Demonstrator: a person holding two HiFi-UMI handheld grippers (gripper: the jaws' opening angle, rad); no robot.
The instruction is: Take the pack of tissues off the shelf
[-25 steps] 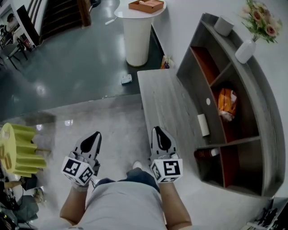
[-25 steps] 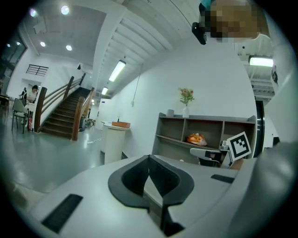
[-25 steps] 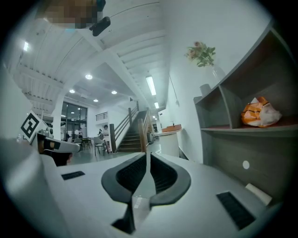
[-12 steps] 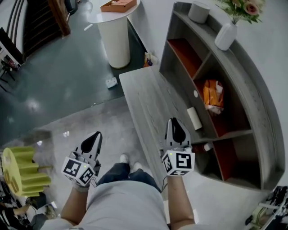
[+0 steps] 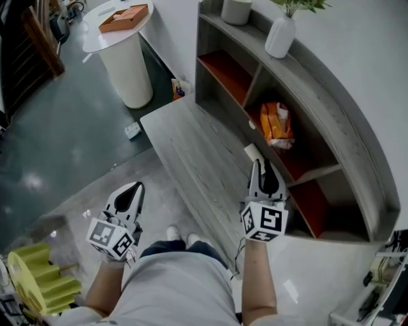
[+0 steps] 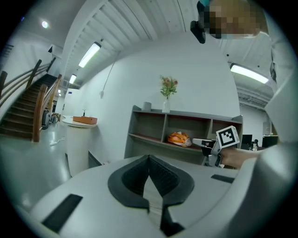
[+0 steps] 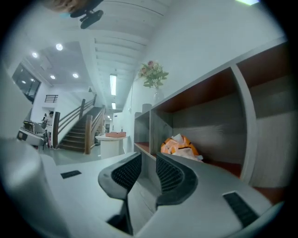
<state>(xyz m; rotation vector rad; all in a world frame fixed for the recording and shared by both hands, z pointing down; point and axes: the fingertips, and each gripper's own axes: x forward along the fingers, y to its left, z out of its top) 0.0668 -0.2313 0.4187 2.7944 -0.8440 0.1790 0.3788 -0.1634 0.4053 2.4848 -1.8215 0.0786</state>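
In the head view there are two claws. The left claw (image 5: 129,190) hangs over the floor, well apart from the shelf (image 5: 331,108). The right claw (image 5: 261,164) is over the edge of the low grey counter (image 5: 185,146) and points at the shelf. One orange pack of tissues (image 5: 275,122) lies in a middle box of the shelf. It is near the right claw but not touching it. One white vase (image 5: 280,36) stands on top of the shelf. One orange tray (image 5: 124,17) sits on a round white counter (image 5: 124,63).

In the left gripper view, the left claw (image 6: 149,160) is closed tight with nothing in it. Past it you see the one pack of tissues (image 6: 179,138) on the shelf, with the right claw (image 6: 198,142) just beside it.

In the right gripper view, the right claw (image 7: 148,158) is opening. The gap is narrow and nothing is in it. The one pack of tissues (image 7: 179,146) lies just past it on the red shelf floor.
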